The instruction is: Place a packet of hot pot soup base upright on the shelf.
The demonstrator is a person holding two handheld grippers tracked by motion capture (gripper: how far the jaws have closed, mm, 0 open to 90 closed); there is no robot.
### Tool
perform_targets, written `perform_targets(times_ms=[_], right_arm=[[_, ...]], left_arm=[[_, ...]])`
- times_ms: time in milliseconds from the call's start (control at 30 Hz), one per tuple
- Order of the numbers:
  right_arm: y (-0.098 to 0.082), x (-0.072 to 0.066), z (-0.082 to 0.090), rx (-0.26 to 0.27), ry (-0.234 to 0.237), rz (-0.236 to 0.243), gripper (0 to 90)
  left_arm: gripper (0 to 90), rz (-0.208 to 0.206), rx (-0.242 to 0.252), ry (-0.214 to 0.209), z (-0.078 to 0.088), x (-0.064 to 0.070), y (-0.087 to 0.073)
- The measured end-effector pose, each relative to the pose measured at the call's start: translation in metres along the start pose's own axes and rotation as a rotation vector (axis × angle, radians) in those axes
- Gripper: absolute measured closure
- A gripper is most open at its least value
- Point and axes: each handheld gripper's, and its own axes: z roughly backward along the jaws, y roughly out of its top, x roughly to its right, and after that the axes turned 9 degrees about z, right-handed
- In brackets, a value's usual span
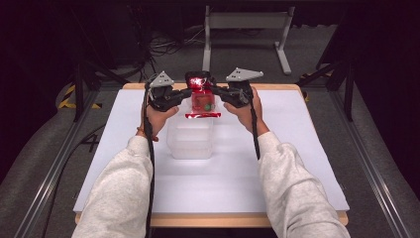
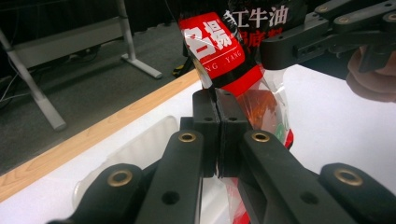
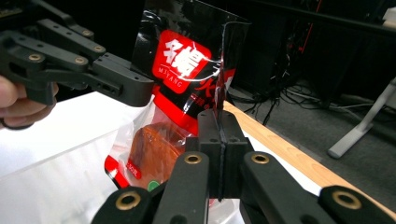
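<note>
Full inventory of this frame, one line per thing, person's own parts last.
sauce packet: 1, red and black with a clear window, held upright between both grippers above the container's far end
plastic container: 1, clear, on the table's middle
table: 1, white top with wooden edge
metal stand: 1, grey, on the floor beyond the table
cables: several, black, floor at the back
left gripper: 1, black, shut on the packet's edge
right gripper: 1, black, shut on the opposite edge
sleeves: 2, light grey, from the bottom

red-black sauce packet (image 1: 202,96) | upright | above clear container (image 1: 190,141)
</note>
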Motion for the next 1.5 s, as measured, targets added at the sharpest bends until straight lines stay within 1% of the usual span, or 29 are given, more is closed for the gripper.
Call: perform_targets(times_ms=[33,100,167,200,233,400,467,500,567,633,667,733,833,867,900,933,1000,1033,1067,1133,1167,1200,1267,1333,1400,1500], right_arm=[[0.0,0.002,-0.005,-0.007,-0.004,0.004,90.0],[-0.001,0.004,-0.011,-0.015,-0.01,0.012,90.0],[-0.003,0.007,-0.018,-0.024,-0.016,0.005,90.0],[-0.003,0.007,-0.018,-0.024,-0.016,0.005,90.0],[-0.003,0.008,-0.021,-0.023,-0.016,0.001,90.0],[-0.01,0.016,-0.039,-0.035,-0.029,-0.02,90.0],[-0.011,0.017,-0.041,-0.043,-0.034,-0.021,90.0],[-0.012,0.017,-0.044,-0.044,-0.035,-0.026,90.0],[-0.015,0.017,-0.05,-0.047,-0.039,-0.037,90.0],[-0.018,0.016,-0.054,-0.05,-0.033,-0.044,90.0],[-0.019,0.016,-0.056,-0.052,-0.031,-0.04,90.0],[-0.021,0.013,-0.06,-0.059,-0.034,-0.041,89.8],[-0.023,0.012,-0.062,-0.049,-0.03,-0.042,89.8],[-0.023,0.011,-0.063,-0.053,-0.033,-0.04,89.8],[-0.024,0.01,-0.065,-0.051,-0.033,-0.039,89.7],[-0.025,0.009,-0.066,-0.049,-0.024,-0.043,89.7],[-0.026,0.007,-0.067,-0.057,-0.022,-0.037,89.6],[-0.027,0.006,-0.067,-0.053,-0.017,-0.044,89.5],[-0.027,0.006,-0.067,-0.053,-0.019,-0.042,89.4],[-0.028,0.005,-0.067,-0.058,-0.012,-0.046,89.1],[-0.029,0.004,-0.067,-0.051,-0.004,-0.047,88.8],[-0.029,0.003,-0.066,-0.051,-0.001,-0.046,88.8],[-0.032,0.002,-0.065,-0.06,0.007,-0.043,88.7],[-0.034,0.0,-0.064,-0.065,0.017,-0.041,88.7],[-0.036,-0.002,-0.064,-0.072,0.025,-0.037,88.7],[-0.038,-0.005,-0.063,-0.083,0.033,-0.031,88.3]], left_arm=[[88.2,-0.003,-0.002,0.005,-0.001,-0.002,0.0],[88.2,0.006,-0.011,0.017,-0.005,-0.006,-0.001],[87.8,0.007,-0.018,0.029,-0.009,-0.01,-0.001],[87.8,0.007,-0.018,0.029,-0.009,-0.01,-0.001],[87.8,0.004,-0.017,0.045,-0.011,-0.012,-0.001],[87.4,0.012,-0.044,0.069,-0.021,-0.019,-0.002],[87.4,0.011,-0.046,0.072,-0.022,-0.02,-0.003],[87.4,0.012,-0.045,0.081,-0.025,-0.021,-0.004],[87.2,0.021,-0.051,0.087,-0.027,-0.026,-0.006],[87.2,0.026,-0.058,0.101,-0.028,-0.029,-0.009],[87.0,0.03,-0.055,0.1,-0.028,-0.03,-0.011],[86.5,0.019,-0.061,0.11,-0.029,-0.031,-0.013],[86.6,0.023,-0.064,0.116,-0.03,-0.032,-0.016],[86.6,0.017,-0.064,0.125,-0.03,-0.032,-0.016],[86.7,0.024,-0.058,0.125,-0.029,-0.034,-0.018],[86.4,0.033,-0.06,0.118,-0.029,-0.035,-0.02],[86.5,0.029,-0.063,0.121,-0.028,-0.036,-0.022],[86.3,0.028,-0.064,0.117,-0.027,-0.038,-0.023],[86.2,0.035,-0.072,0.105,-0.028,-0.039,-0.024],[85.8,0.038,-0.075,0.11,-0.027,-0.039,-0.028],[85.7,0.039,-0.077,0.105,-0.027,-0.039,-0.029],[85.7,0.036,-0.08,0.101,-0.027,-0.039,-0.031],[85.7,0.027,-0.094,0.108,-0.026,-0.039,-0.033],[86.1,0.032,-0.093,0.105,-0.024,-0.037,-0.034],[86.3,0.021,-0.1,0.119,-0.022,-0.035,-0.035],[86.5,0.027,-0.104,0.12,-0.022,-0.033,-0.036]])
